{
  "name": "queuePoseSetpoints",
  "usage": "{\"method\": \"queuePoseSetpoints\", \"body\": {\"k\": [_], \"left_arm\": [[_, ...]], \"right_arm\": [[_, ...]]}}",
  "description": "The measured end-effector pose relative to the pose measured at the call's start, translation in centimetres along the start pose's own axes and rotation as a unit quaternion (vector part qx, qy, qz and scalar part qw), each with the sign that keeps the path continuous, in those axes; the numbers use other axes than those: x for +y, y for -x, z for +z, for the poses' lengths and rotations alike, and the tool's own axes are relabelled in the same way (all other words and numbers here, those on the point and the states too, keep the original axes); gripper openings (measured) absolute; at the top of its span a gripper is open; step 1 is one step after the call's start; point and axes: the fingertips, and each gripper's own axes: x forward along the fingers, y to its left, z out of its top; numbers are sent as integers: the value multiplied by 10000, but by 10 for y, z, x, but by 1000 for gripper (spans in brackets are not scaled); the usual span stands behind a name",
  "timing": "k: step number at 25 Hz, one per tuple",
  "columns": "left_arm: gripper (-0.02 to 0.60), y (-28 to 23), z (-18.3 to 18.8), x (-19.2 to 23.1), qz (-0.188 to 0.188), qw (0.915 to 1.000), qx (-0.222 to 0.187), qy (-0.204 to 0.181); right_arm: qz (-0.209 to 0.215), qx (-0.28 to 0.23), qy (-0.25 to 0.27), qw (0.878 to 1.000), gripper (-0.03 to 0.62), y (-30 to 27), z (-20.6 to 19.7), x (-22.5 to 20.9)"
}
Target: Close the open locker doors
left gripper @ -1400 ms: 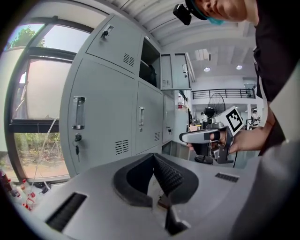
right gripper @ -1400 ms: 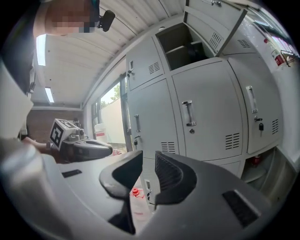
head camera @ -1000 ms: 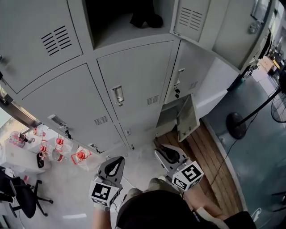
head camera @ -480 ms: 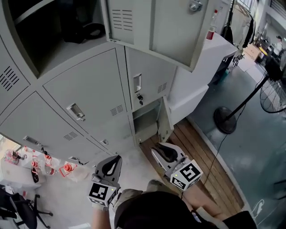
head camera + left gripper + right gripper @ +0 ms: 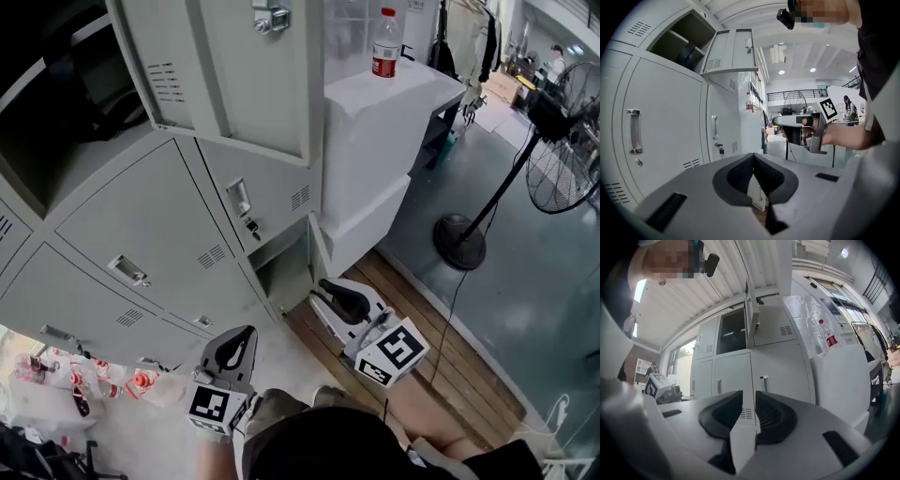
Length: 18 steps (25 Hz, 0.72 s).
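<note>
I stand before the grey lockers with both grippers held low, well apart from every door. My left gripper has its pads pressed together at the tips, with nothing caught in them. My right gripper has its jaws a narrow slit apart. Only far-off locker front shows through that slit, and nothing is held.

Two doors stand open. The upper door swings out towards me, and its top is cut off by the frame just above its latch. The compartment behind it is dark and runs off the left edge of the head view. Something black lies on its shelf, but I cannot make out what. Near the floor a small locker gapes — its low door shows almost edge-on, so I see little of its face.

Just beside the lockers on the right is a white cabinet, with a red-labelled bottle upright on top. Wooden slats cover the floor below it. A standing fan is clipped by the right edge. At lower left, red-capped bottles in clear wrapping are half lost at the picture's edge. My own head hides the floor under my hands.
</note>
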Motion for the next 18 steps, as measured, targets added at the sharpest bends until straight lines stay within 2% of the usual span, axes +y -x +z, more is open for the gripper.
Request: {"method": "queuePoseSetpoints", "body": {"k": [10,18], "left_arm": [[8,-24,39,12,-347,9990,-257,-89],[8,-37,55,30,-604,9970,-426,-210]], "right_arm": [[-344,-448,497,9972,92,-14,66,-16],[-596,-812,881,9910,92,-26,120,-21]]}}
